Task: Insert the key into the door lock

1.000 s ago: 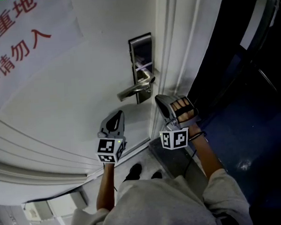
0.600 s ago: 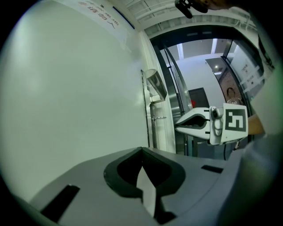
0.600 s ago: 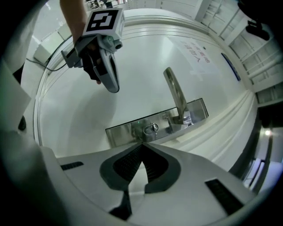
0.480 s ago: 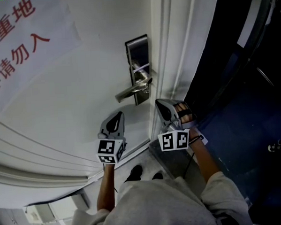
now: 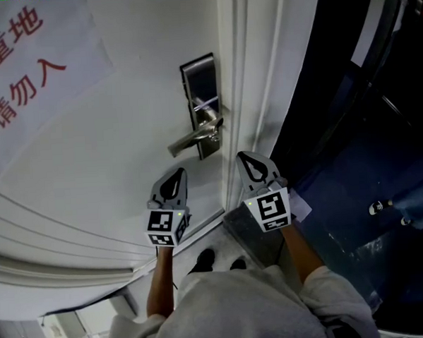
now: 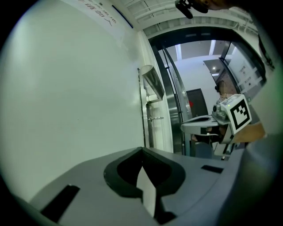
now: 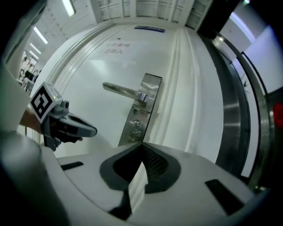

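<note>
Right gripper [image 5: 252, 161], jaws together and empty, has the lock [image 5: 199, 95] just ahead. Left gripper [image 5: 174, 179], jaws together too, faces the door [image 5: 125, 134]

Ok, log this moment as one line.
left gripper shut, empty, by door | right gripper shut, empty, facing lock, not touching | key not in view
</note>
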Tool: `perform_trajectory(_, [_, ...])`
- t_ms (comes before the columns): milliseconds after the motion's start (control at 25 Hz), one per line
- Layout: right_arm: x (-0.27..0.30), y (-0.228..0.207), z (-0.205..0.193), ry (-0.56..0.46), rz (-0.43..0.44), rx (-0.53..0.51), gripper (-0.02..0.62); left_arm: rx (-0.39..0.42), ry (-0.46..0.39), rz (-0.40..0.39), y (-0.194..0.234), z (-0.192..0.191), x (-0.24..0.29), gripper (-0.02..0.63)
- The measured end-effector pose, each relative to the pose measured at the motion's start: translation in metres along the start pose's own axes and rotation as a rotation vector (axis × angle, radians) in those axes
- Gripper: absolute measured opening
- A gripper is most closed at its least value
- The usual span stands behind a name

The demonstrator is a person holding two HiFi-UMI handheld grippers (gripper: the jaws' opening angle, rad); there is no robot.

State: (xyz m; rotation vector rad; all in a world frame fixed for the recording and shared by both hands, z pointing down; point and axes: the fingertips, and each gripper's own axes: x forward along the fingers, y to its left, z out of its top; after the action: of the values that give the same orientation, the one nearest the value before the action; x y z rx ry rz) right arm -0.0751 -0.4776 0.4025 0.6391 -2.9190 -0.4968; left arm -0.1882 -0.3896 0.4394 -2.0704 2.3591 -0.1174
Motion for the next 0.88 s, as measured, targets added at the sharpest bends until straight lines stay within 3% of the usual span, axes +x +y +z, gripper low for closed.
perform_trajectory(120, [-0.010,-0.010,-0.009,0.004,-0.040,0.111,0.021,-0.002,-0.004,-0.009,-0.001,0.001,0.002,0.017])
perform_trajectory(280, [-0.027,-0.025,-0.025,0.018,-0.124,0.183,0.021,0.001,-0.003,-0.043,-0.009,0.001,0.010,0.017])
perform_trajectory(880, [-0.127,-0.100,-0.082,0.159,-0.447,0.191,0.021,-0.004,0.000,-0.263,-0.075,0.001,0.066,0.017])
